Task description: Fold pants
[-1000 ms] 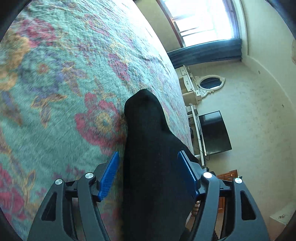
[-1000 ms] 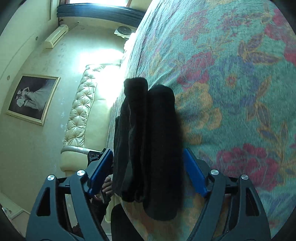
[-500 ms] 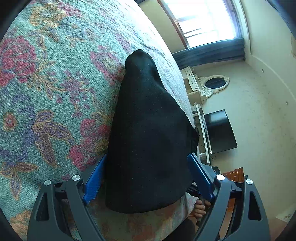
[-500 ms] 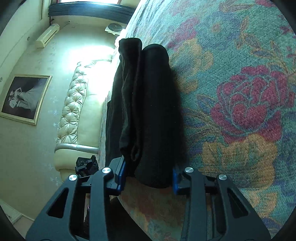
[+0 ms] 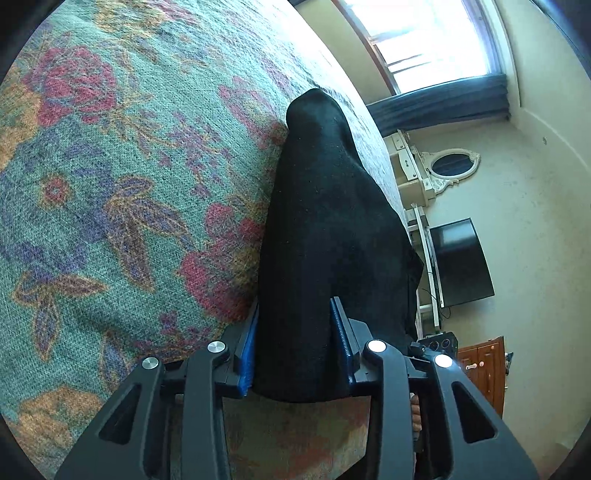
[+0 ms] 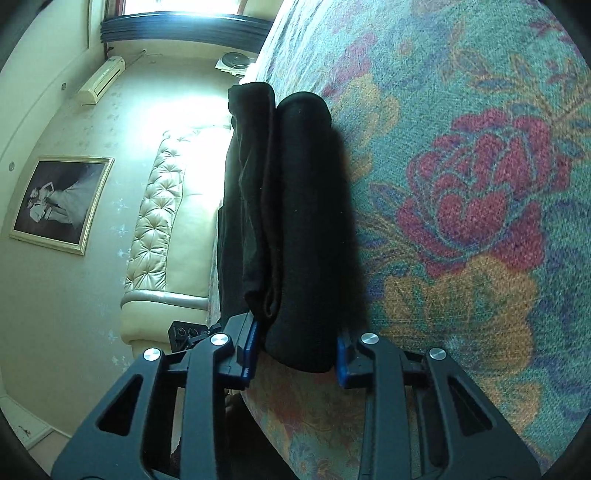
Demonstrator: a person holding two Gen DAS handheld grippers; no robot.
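Note:
The black pants (image 5: 325, 221) lie folded in a long thick bundle on a floral bedspread (image 5: 110, 184), running away from me toward the bed's far edge. My left gripper (image 5: 295, 314) is closing on the bundle's near end, both blue pads pressed into the cloth. In the right wrist view the pants (image 6: 295, 203) show as stacked folded layers on the bedspread (image 6: 480, 147). My right gripper (image 6: 295, 332) is closing too, its pads squeezing the near end of the bundle. Part of the pants hangs over the bed edge on the left.
Beyond the bed edge in the left wrist view stand a black TV (image 5: 461, 262), a white oval mirror (image 5: 452, 166), a wooden cabinet (image 5: 484, 369) and a bright window (image 5: 436, 33). The right wrist view shows a tufted cream headboard (image 6: 159, 229) and a framed picture (image 6: 61, 203).
Both grippers moved in along the pants and their jaws went from wide apart to pinching the bundle's near end, the right one first and the left one in the last half second.

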